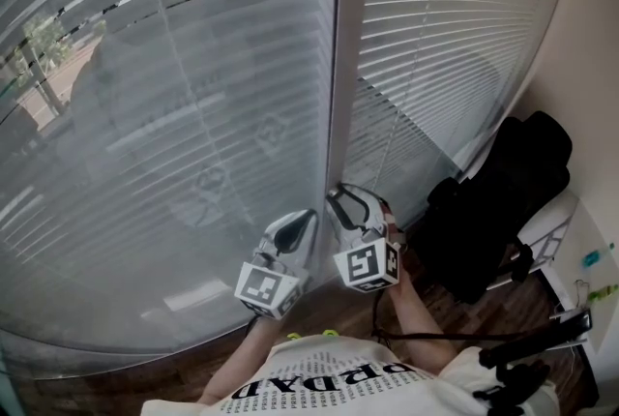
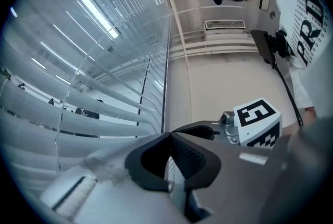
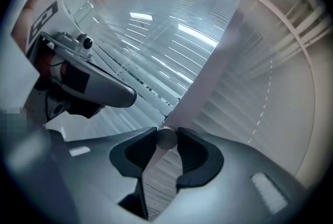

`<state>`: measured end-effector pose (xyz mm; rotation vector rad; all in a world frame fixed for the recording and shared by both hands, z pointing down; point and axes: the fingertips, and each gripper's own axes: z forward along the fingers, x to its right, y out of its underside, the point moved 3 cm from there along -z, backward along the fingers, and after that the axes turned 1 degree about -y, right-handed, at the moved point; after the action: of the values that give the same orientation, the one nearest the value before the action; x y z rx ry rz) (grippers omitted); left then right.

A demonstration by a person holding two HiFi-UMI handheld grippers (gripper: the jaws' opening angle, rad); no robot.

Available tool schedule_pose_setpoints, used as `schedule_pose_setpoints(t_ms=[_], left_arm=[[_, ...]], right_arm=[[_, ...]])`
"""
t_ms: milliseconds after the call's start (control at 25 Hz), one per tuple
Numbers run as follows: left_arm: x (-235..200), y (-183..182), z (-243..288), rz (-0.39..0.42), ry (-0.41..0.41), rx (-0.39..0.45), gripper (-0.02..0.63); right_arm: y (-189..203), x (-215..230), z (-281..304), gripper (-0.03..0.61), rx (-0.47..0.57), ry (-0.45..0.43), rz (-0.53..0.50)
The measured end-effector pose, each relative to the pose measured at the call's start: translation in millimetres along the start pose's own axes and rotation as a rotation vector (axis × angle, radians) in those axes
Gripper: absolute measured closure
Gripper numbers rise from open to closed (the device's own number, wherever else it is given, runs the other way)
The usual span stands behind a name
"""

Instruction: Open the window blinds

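Note:
Two white slatted blinds cover the window, the left blind (image 1: 174, 114) and the right blind (image 1: 445, 37), with a pale upright frame (image 1: 336, 66) between them. The left blind's top slats are tilted and show the outdoors. My right gripper (image 1: 340, 199) is at the foot of the frame, shut on the round end of the blind's wand (image 3: 166, 138), which sits pinched between both pads. My left gripper (image 1: 307, 216) hangs beside it to the left, next to the left blind (image 2: 78, 113). Its jaws are shut, tips touching, with nothing between them.
A black bag (image 1: 493, 201) lies on a pale seat at the right, close to the beige wall. A black tripod (image 1: 532, 346) stands at the lower right on the wooden floor. My torso in a white printed shirt (image 1: 329, 385) fills the bottom edge.

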<state>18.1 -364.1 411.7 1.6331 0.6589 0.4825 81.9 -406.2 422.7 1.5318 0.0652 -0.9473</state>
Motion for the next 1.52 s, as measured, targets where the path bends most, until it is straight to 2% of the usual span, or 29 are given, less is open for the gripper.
schedule_pose_setpoints(t_ms=[320, 400, 560, 680, 760, 1000, 1120, 1240, 1360, 1520], left_arm=[[0.2, 1.4, 0.6, -0.003, 0.001, 0.001, 0.621], [-1.4, 8.0, 0.5, 0.022, 0.006, -0.012, 0.621], [-1.2, 19.5, 1.1, 0.01, 0.006, -0.004, 0.621], [-1.5, 10.2, 2.7, 0.007, 0.005, -0.001, 0.621], [-1.2, 2.8, 4.1, -0.001, 0.004, 0.0, 0.621], [-2.0, 6.9, 5.2, 0.039, 0.024, -0.013, 0.621], [-0.9, 7.7, 5.2, 0.035, 0.026, -0.016, 0.621], [-0.9, 7.8, 3.0, 0.033, 0.021, -0.02, 0.621], [-3.5, 6.8, 2.3, 0.036, 0.015, -0.013, 0.621], [-2.6, 7.6, 3.7, 0.034, 0.017, -0.016, 0.621]], right_arm=[[3.2, 3.3, -2.5, 0.445, 0.049, -0.009, 0.292], [6.7, 3.3, -2.1, 0.445, 0.065, -0.011, 0.352], [22.2, -0.2, -1.1, 0.445, 0.094, -0.007, 0.503], [16.2, 5.9, -1.9, 0.445, 0.121, -0.007, 0.63], [11.6, 9.7, -2.4, 0.445, 0.133, -0.007, 0.683], [12.6, 10.8, -1.9, 0.445, 0.151, -0.01, 0.761], [12.1, 10.7, -1.9, 0.443, 0.15, -0.01, 0.723], [6.8, 10.7, -5.9, 0.442, 0.131, -0.01, 0.581], [-2.8, 8.3, -10.1, 0.428, 0.087, -0.026, 0.343], [-1.6, 1.4, -7.3, 0.417, -0.022, -0.014, -0.002]])
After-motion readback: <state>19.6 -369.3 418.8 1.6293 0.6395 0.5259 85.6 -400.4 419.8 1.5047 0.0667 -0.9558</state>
